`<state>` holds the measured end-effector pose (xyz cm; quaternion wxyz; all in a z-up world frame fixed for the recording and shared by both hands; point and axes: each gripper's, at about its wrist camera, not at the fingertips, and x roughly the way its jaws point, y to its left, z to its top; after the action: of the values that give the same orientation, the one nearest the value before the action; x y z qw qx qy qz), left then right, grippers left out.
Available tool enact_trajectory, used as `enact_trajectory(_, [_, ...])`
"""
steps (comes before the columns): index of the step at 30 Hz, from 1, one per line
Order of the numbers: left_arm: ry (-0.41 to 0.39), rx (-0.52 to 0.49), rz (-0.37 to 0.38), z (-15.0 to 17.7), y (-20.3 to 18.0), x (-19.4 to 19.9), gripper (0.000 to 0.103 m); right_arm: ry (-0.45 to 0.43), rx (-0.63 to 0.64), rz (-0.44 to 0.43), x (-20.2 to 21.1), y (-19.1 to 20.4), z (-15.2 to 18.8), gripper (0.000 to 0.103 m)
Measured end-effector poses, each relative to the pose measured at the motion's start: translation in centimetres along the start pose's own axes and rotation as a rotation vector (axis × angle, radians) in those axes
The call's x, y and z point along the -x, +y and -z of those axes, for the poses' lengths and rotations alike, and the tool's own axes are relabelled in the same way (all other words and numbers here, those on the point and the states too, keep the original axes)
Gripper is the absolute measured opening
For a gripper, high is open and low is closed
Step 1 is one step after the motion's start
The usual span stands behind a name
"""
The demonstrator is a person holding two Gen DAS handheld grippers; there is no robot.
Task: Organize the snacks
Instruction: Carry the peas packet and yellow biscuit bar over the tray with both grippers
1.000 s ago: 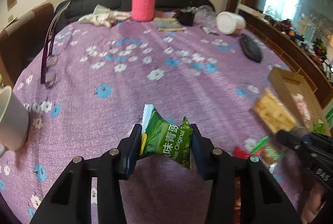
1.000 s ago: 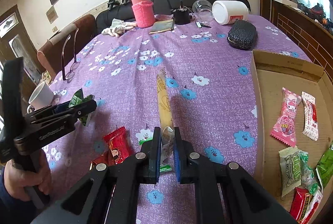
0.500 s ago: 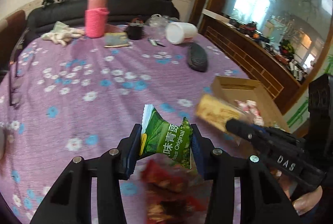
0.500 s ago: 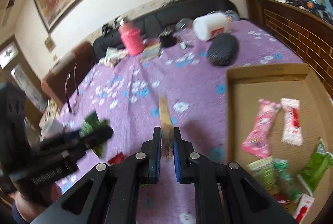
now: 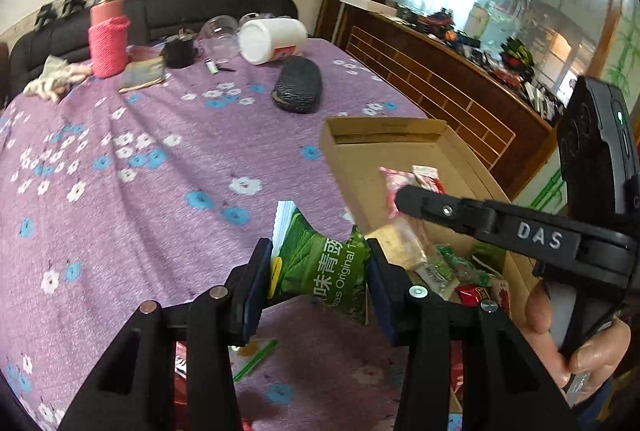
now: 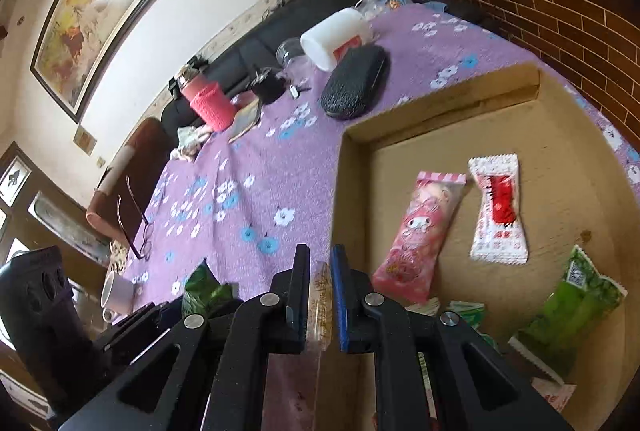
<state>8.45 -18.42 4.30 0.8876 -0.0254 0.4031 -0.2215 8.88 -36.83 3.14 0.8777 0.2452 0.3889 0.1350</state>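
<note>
Crinkly green snack packet (image 5: 320, 267), shallow cardboard box (image 5: 384, 139)

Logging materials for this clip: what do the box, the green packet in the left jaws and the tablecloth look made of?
Box: plain brown cardboard, matte, with a raw folded edge along its wall. Green packet: thin plastic film, probably glossy, crinkled, with a serrated sealed end. Tablecloth: woven fabric by its fine ribbed texture and soft folds, matte purple with a printed flower pattern.
</note>
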Motion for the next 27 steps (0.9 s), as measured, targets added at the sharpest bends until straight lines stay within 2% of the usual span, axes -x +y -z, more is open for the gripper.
enact_trajectory(3, [0.011,0.027,-0.005,0.0,0.7,0.0,0.044,0.019,0.003,0.017,-0.4,0.0,0.2,0.012])
enact_trajectory(7, [0.01,0.013,-0.015,0.2,0.5,0.2,0.045,0.047,0.038,0.055,-1.2,0.4,0.6,0.014])
enact_trajectory(13, [0.022,0.017,-0.019,0.5,0.7,0.0,0.045,0.052,-0.007,-0.017,-1.0,-0.4,1.0,0.006])
enact_trajectory(15, [0.025,0.026,-0.018,0.4,0.8,-0.1,0.045,0.005,-0.024,-0.077,0.1,-0.5,0.7,0.005])
enact_trajectory(17, [0.025,0.033,-0.002,0.2,0.7,-0.2,0.045,-0.07,-0.004,-0.059,1.7,-0.4,0.3,0.005])
enact_trajectory(20, [0.019,0.022,0.016,-0.2,-0.3,-0.1,0.045,-0.146,-0.046,-0.067,3.4,-1.3,0.0,0.004])
enact_trajectory(23, [0.019,0.018,0.064,-0.6,-1.6,-0.2,0.045,-0.271,-0.07,0.045,5.8,-2.5,-0.5,0.004])
enact_trajectory(27, [0.036,-0.03,0.119,-0.6,-4.7,-0.9,0.045,-0.318,-0.149,0.131,7.0,-4.6,-0.8,0.004])
